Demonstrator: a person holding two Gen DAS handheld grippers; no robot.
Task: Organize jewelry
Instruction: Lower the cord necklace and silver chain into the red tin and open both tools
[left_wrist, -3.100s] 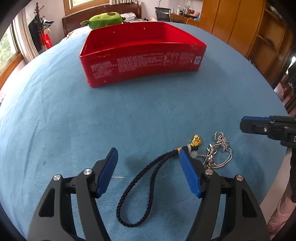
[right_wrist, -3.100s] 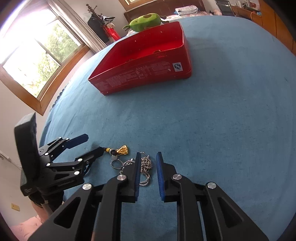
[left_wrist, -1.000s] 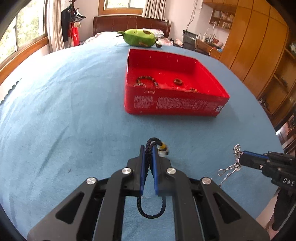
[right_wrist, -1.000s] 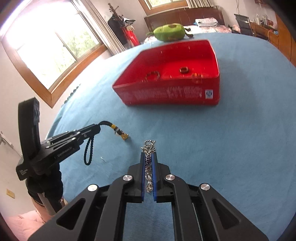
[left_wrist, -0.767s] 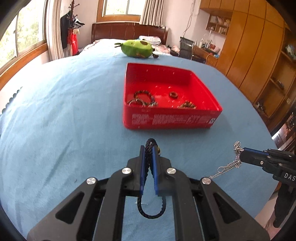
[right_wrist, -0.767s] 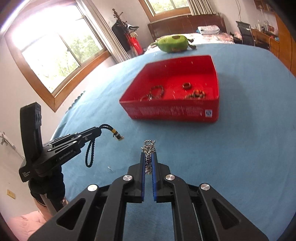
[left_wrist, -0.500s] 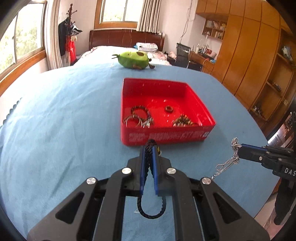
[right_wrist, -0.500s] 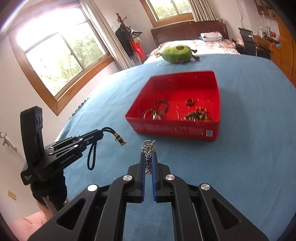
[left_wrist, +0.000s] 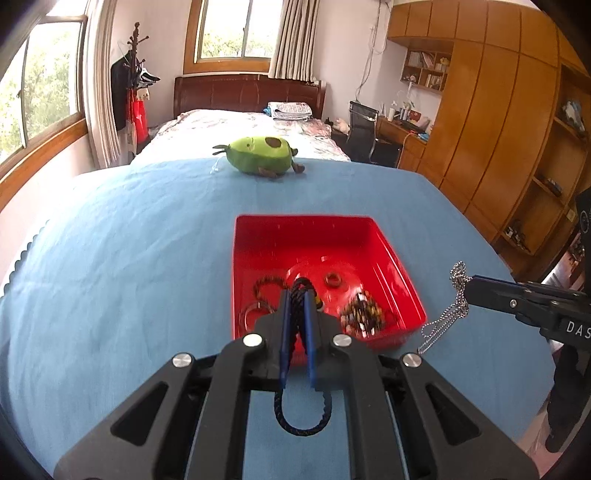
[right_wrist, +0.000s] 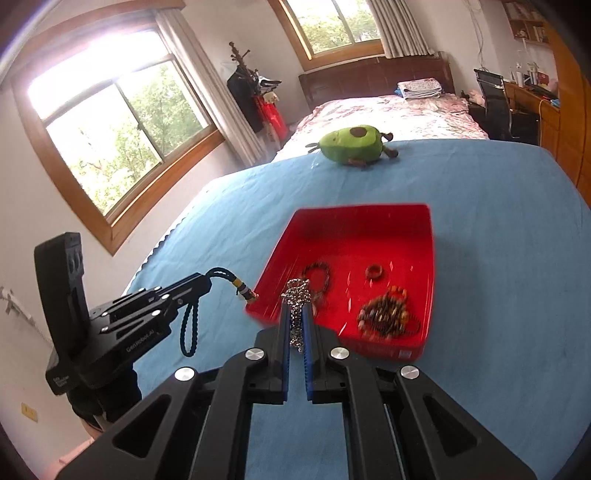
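Observation:
A red tray (left_wrist: 306, 221) (right_wrist: 362, 209) lies on the blue cloth and holds a brown bead bracelet (left_wrist: 364, 314) (right_wrist: 386, 315), a small ring (left_wrist: 334, 279) (right_wrist: 373, 271) and a dark bracelet (right_wrist: 317, 273). My left gripper (left_wrist: 297, 295) (right_wrist: 207, 282) is shut on a black braided cord (left_wrist: 301, 424) (right_wrist: 188, 328) with a gold end (right_wrist: 245, 290), held in the air at the tray's near left edge. My right gripper (right_wrist: 295, 310) (left_wrist: 469, 286) is shut on a silver ball chain (right_wrist: 295, 291) (left_wrist: 443, 321), which dangles over the tray's near side.
A green avocado plush (left_wrist: 260, 155) (right_wrist: 351, 144) sits at the far edge of the blue cloth (left_wrist: 129, 258). Beyond it is a bed (left_wrist: 240, 122). Wooden cupboards (left_wrist: 498, 129) line the right wall, and windows (right_wrist: 122, 129) are on the left.
Both grippers have risen and moved forward toward the red tray, carrying the cord and the chain. The tray's inside and its jewelry now show more fully beneath the fingertips.

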